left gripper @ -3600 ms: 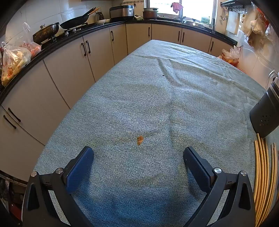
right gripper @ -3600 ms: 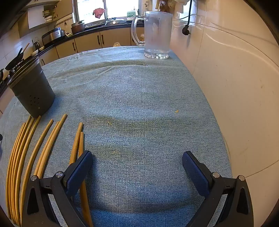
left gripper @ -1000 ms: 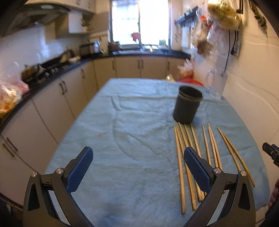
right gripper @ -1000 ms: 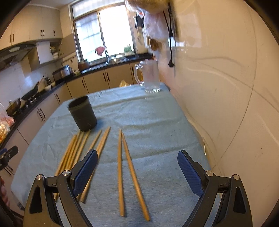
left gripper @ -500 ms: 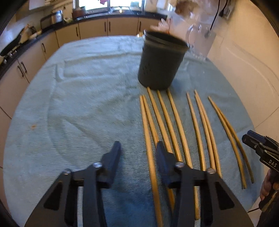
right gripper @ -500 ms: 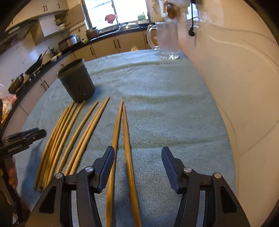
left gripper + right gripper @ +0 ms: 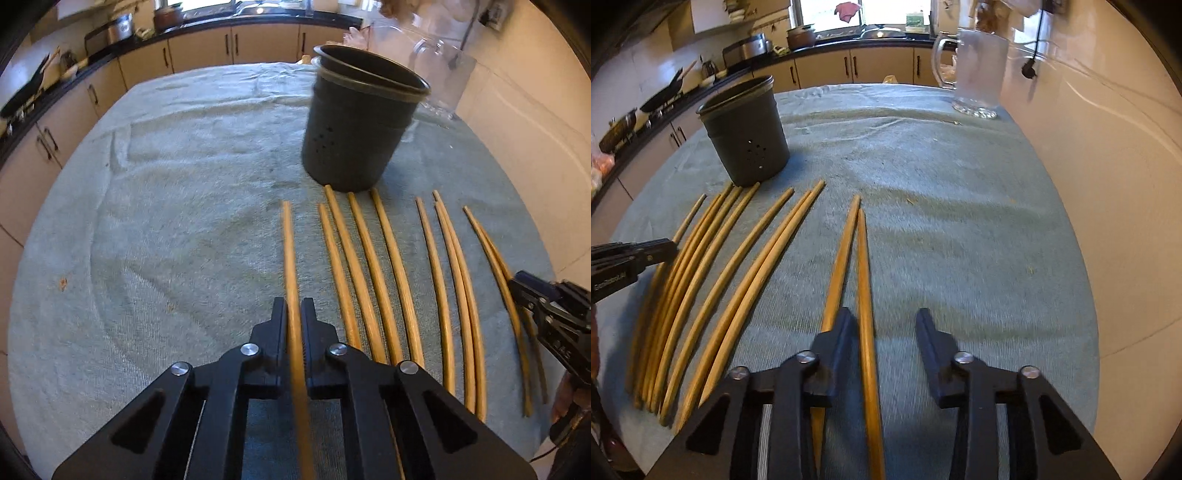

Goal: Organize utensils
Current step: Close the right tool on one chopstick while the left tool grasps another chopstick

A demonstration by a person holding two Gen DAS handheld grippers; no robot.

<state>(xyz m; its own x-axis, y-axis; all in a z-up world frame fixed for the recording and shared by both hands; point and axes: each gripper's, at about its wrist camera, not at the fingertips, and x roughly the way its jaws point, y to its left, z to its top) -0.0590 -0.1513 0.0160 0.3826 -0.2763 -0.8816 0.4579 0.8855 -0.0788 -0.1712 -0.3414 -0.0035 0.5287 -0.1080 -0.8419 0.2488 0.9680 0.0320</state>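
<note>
Pinching leftmost chopstick (image 7: 289, 258) in left gripper (image 7: 294, 314); right gripper (image 7: 886, 325) closing, still spread round rightmost chopstick (image 7: 864, 295).
Lift level, then tip toward holder (image 7: 354, 136) at 12 o'clock.

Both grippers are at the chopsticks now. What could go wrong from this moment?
1. The left gripper pinches its chopstick near one end; it may swing when lifted.
2. The right gripper, just closing, holds nothing yet; a neighbouring chopstick beside its left finger might get nudged.

Smooth wooden chopsticks (image 7: 746, 280) lie on rough woven cloth (image 7: 960, 229) beside a matt dark holder (image 7: 746, 133).
</note>
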